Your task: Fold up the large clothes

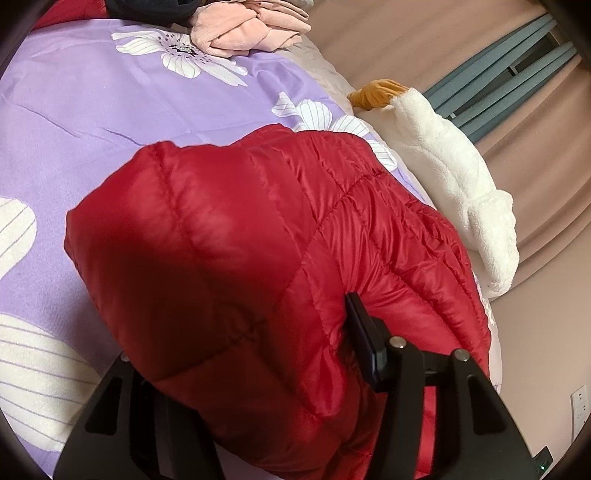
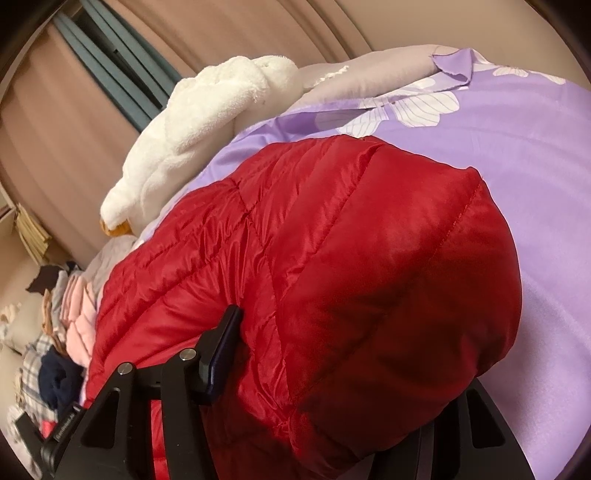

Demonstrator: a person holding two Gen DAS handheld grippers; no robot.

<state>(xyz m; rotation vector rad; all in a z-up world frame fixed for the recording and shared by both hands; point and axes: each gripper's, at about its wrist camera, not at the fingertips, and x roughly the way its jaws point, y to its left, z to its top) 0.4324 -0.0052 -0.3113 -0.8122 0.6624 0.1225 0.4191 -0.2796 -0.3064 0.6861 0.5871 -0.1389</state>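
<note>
A red quilted puffer jacket [image 1: 236, 258] fills the middle of the left wrist view and hangs over the purple flowered bedspread [image 1: 74, 122]. My left gripper [image 1: 266, 347] is shut on a thick fold of it; one dark finger [image 1: 364, 332] shows on the right, the other is buried under the fabric. In the right wrist view the same jacket [image 2: 332, 258] bulges between the jaws. My right gripper [image 2: 332, 343] is shut on it; its left finger [image 2: 223, 343] shows, the right one is hidden.
A white plush goose [image 1: 454, 177] lies along the bed's edge, also in the right wrist view [image 2: 207, 129]. Pink folded clothes [image 1: 247, 29] sit at the far end of the bed. A pile of mixed clothes [image 2: 62, 332] lies left of the jacket. Beige curtains [image 1: 424, 33] hang behind.
</note>
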